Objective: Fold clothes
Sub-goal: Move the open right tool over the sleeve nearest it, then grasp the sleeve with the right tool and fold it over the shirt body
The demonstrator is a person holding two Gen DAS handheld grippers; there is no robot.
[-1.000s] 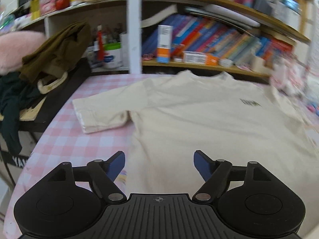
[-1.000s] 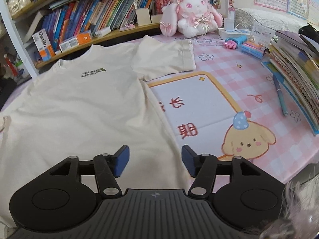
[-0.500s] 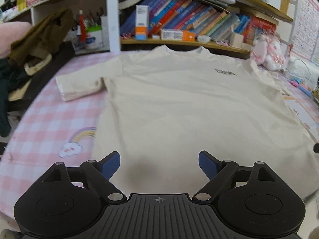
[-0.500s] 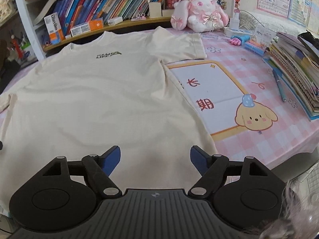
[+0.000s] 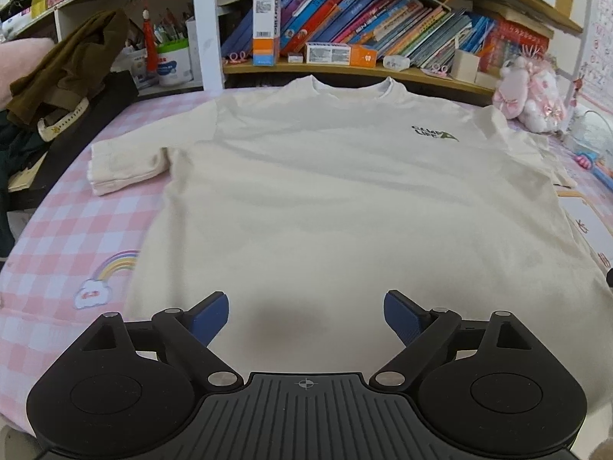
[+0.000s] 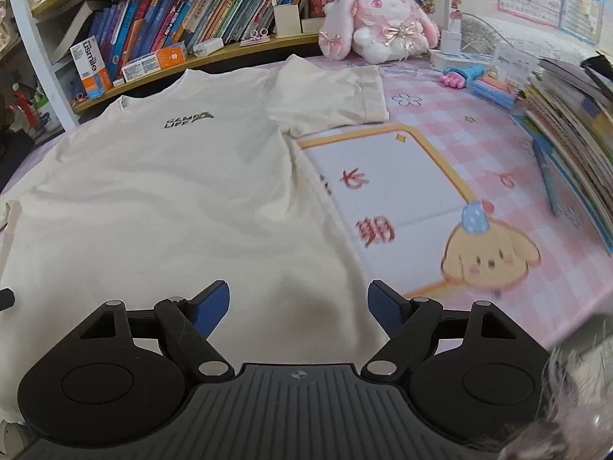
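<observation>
A cream T-shirt [image 5: 345, 199] with a small dark chest logo [image 5: 435, 135] lies flat, front up, collar at the far side, on the pink checked table cover [image 5: 76, 237]. Its left sleeve [image 5: 122, 165] is spread out, partly doubled over at its end. My left gripper [image 5: 306, 306] hovers over the lower left part of the hem, jaws wide apart, nothing between them. In the right wrist view the T-shirt [image 6: 172, 191] fills the left half, its right sleeve [image 6: 337, 96] spread out. Over the hem's right corner my right gripper [image 6: 299, 295] stands open and holds nothing.
Bookshelves [image 5: 383, 38] run along the far edge. A heap of dark clothes [image 5: 65, 73] sits at the left on a black stand. A pink plush rabbit [image 6: 383, 27], pens [image 6: 490, 84] and a stack of books [image 6: 567, 122] crowd the right side.
The left gripper has swung right along the hem, so the shirt now sits centred ahead of it. Both pairs of jaws stand wider than before. The shirt has not moved.
</observation>
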